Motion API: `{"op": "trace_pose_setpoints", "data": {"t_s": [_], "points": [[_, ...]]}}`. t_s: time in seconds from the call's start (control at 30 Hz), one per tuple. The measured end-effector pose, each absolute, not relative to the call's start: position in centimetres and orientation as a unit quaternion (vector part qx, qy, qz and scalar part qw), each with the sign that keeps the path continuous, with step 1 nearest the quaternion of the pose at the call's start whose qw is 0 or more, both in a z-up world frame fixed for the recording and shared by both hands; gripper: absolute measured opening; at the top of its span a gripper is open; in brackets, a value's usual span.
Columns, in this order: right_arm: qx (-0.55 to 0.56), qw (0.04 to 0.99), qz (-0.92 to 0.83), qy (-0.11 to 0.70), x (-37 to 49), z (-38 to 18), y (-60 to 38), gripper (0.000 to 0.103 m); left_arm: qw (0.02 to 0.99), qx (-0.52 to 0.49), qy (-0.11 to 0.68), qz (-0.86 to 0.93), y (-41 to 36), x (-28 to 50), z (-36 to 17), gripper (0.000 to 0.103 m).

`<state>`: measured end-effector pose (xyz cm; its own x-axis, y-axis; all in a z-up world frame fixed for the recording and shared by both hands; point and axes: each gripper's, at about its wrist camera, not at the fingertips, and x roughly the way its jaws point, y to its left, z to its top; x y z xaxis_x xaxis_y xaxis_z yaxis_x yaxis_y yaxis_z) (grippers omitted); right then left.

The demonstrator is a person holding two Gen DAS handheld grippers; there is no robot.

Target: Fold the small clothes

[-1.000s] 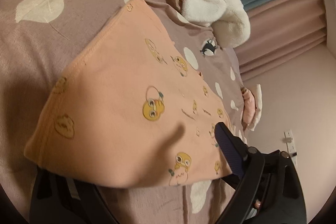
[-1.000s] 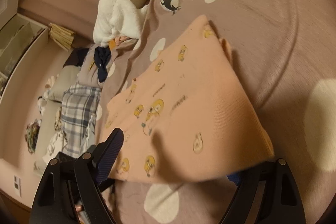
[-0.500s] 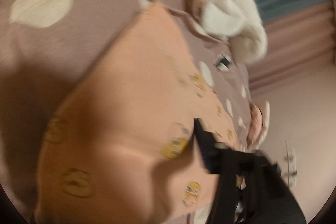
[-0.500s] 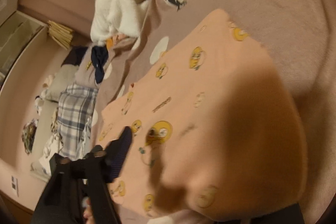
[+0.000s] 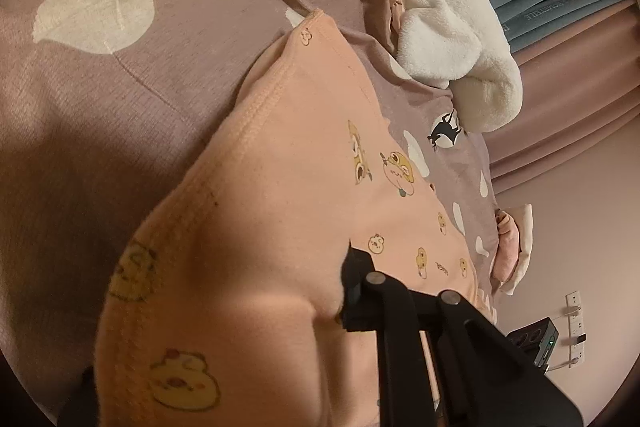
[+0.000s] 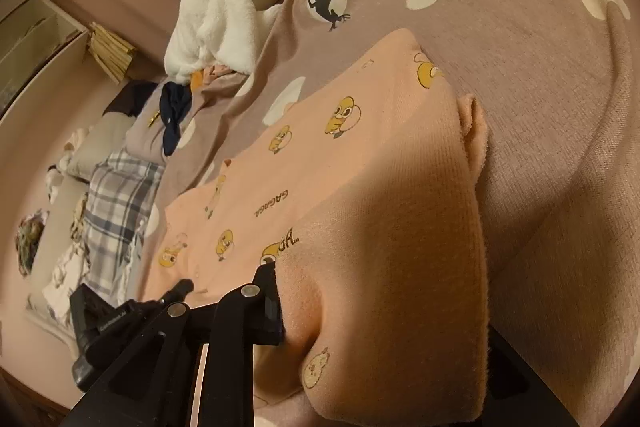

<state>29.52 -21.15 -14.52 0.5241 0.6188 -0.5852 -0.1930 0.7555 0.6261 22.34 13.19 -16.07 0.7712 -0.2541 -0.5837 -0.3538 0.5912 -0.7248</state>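
A peach garment with yellow duck prints (image 5: 288, 187) lies on a mauve bedspread (image 5: 120, 75) with cream spots. My left gripper (image 5: 280, 339) is shut on the garment's near hem, which bulges up between the fingers; only the right finger (image 5: 360, 291) shows clearly. In the right wrist view the same garment (image 6: 360, 163) fills the middle. My right gripper (image 6: 360, 331) is shut on its near edge, the cloth pinched and lifted over the left finger (image 6: 268, 307). A folded edge (image 6: 476, 135) sticks out on the right.
A white fleece blanket (image 5: 452, 27) lies beyond the garment, with a dark navy item (image 6: 174, 115) beside it. A plaid cloth (image 6: 116, 203) and pillows lie at the left. Pink curtains (image 5: 580, 99) and a wall with sockets (image 5: 574, 323) stand to the right.
Both grippers have moved forward onto the garment's near edge and closed on it. The cloth now bulges up between the fingers where it earlier lay flat.
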Motion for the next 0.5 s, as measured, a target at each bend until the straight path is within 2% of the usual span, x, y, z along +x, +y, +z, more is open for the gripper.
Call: {"op": "trace_pose_setpoints", "data": {"t_s": [0.17,0.5], "points": [[0.250,0.838,0.244,0.419,29.42,-14.41,-21.32,0.023,0.845,-0.414,0.336,0.043,12.31,22.58,-15.66,0.014],[0.230,0.846,0.238,0.418,29.35,-14.10,-20.79,0.023,0.849,-0.405,0.336,0.045,12.31,22.75,-15.76,0.014]]}}
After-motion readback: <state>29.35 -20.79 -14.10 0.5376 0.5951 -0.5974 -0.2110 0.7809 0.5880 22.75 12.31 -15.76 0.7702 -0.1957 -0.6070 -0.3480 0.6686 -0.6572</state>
